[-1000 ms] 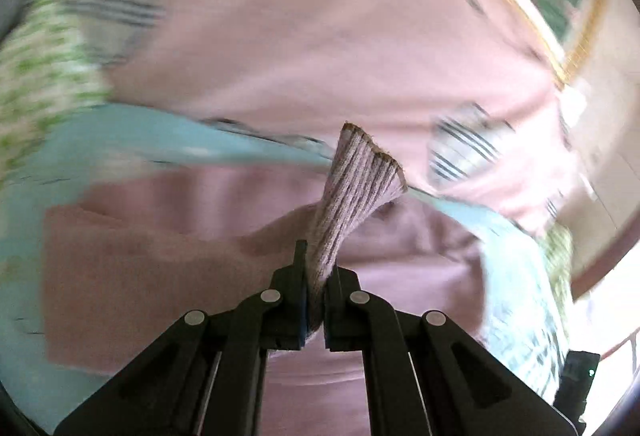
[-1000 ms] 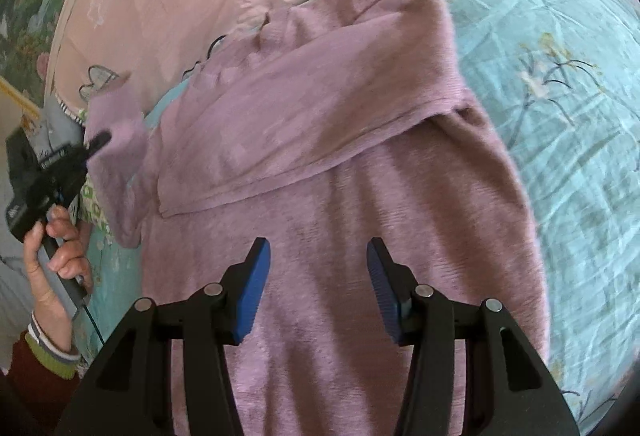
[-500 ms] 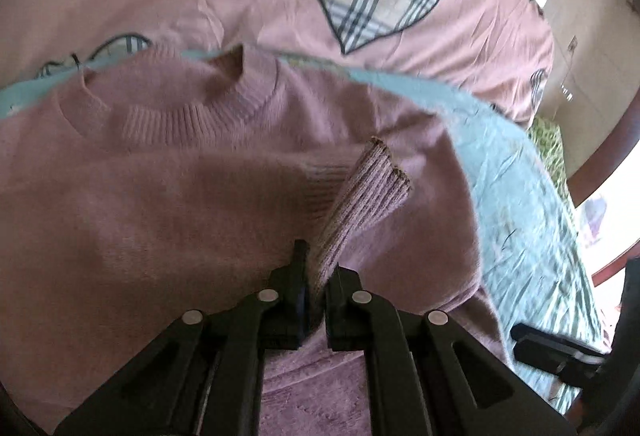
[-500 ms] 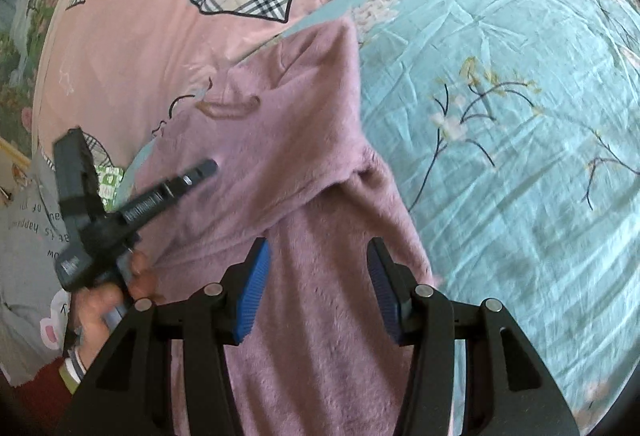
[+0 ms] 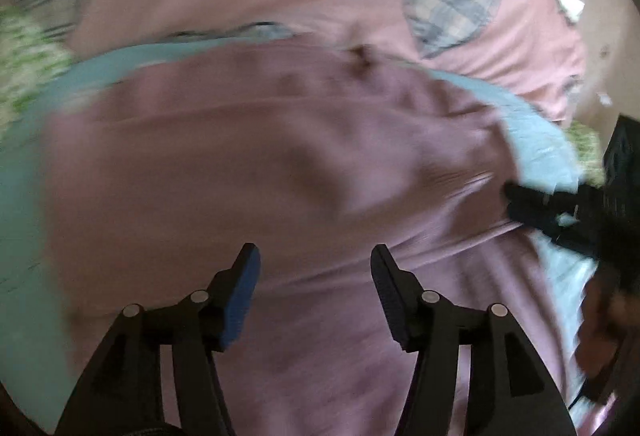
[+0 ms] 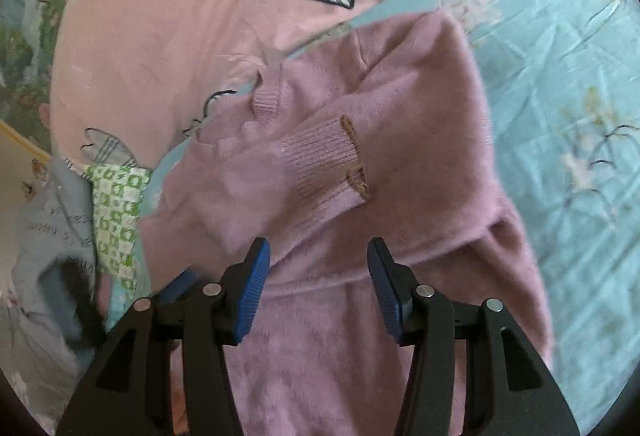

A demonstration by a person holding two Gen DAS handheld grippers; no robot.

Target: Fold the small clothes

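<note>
I have a fuzzy mauve knitted sweater (image 6: 400,244) lying on the pale turquoise flowered sheet (image 6: 560,84), with the pink heart-patterned quilt (image 6: 152,36) beyond its collar. One sleeve is already folded across the chest, its ribbed cuff (image 6: 328,160) resting flat near the middle of the body. My left gripper (image 5: 316,276) has just been opening: its jaws now stand apart with nothing between them, hovering over the sweater's body in a blurred view. My right gripper (image 6: 316,276) is spread as well, empty, poised above the lower chest just below that cuff. From the left camera I can see the right tool as a dark shape at the sweater's right edge.

I judge the sleeve fold on this side to be finished and released, so the step in hand is the changeover to the next fold. The other sleeve looks tucked at the sweater's right edge, though I cannot tell how neatly. Next I will probably need both tools down at the hem, each pinching a corner, to bring the lower half up over the sleeves without dragging the cuff out of place.
</note>
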